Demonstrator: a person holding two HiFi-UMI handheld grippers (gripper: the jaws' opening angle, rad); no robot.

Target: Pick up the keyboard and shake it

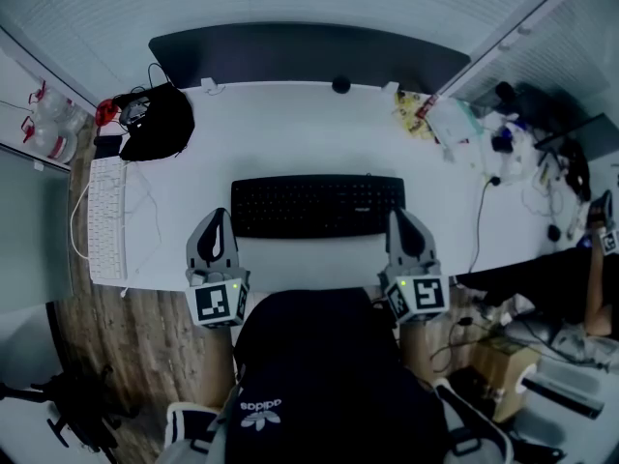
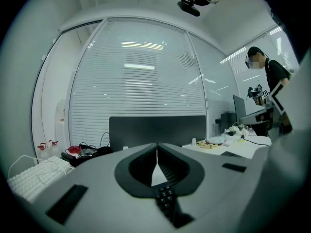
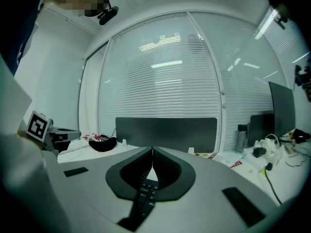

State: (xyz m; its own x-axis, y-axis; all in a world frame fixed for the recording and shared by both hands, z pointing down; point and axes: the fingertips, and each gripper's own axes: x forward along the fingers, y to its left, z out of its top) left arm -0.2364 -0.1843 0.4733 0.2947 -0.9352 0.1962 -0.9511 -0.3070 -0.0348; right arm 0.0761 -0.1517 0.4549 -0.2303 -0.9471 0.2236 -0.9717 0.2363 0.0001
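Two tongs pinched together, gripping nothing: left gripper (image 1: 221,218) at seven o'clock of black keyboard (image 1: 317,206), right gripper (image 1: 399,217) at five. Poised at its near corners, likely to bracket both ends evenly. Flat on desk (image 1: 290,124), not yet lifted.

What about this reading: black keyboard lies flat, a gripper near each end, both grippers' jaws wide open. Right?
Wrong on the jaws: left gripper and right gripper are both shut, empty, per the two gripper views. The black keyboard does lie flat, a gripper near each end.
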